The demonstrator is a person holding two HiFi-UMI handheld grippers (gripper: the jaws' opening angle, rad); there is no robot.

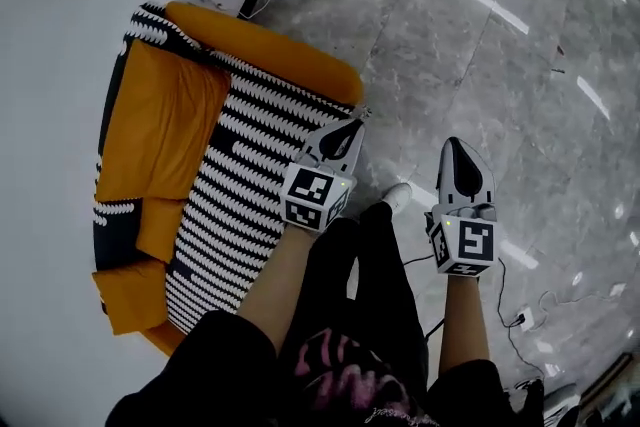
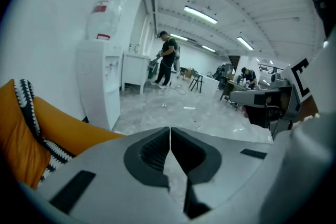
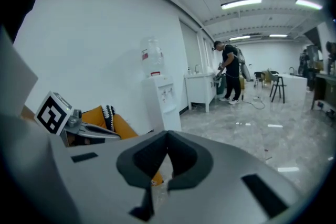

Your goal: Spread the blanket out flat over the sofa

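The orange sofa (image 1: 160, 115) stands against the wall at the left of the head view. A black-and-white striped blanket (image 1: 250, 175) lies over its seat and runs up over the back. My left gripper (image 1: 354, 120) hangs above the blanket's front edge, shut, with nothing in it. My right gripper (image 1: 453, 145) is out over the bare floor to the right, also shut and empty. In the left gripper view the jaws (image 2: 170, 131) meet at the tip, with the sofa (image 2: 63, 128) and a blanket edge (image 2: 29, 102) lower left. The right gripper view shows its own jaws (image 3: 167, 136) touching.
A white water dispenser (image 2: 100, 81) stands by the sofa's far armrest. Cables and a plug (image 1: 520, 315) trail over the grey marble floor at the right. My own legs and a white shoe (image 1: 397, 197) are between the grippers. People (image 2: 167, 57) work at desks far off.
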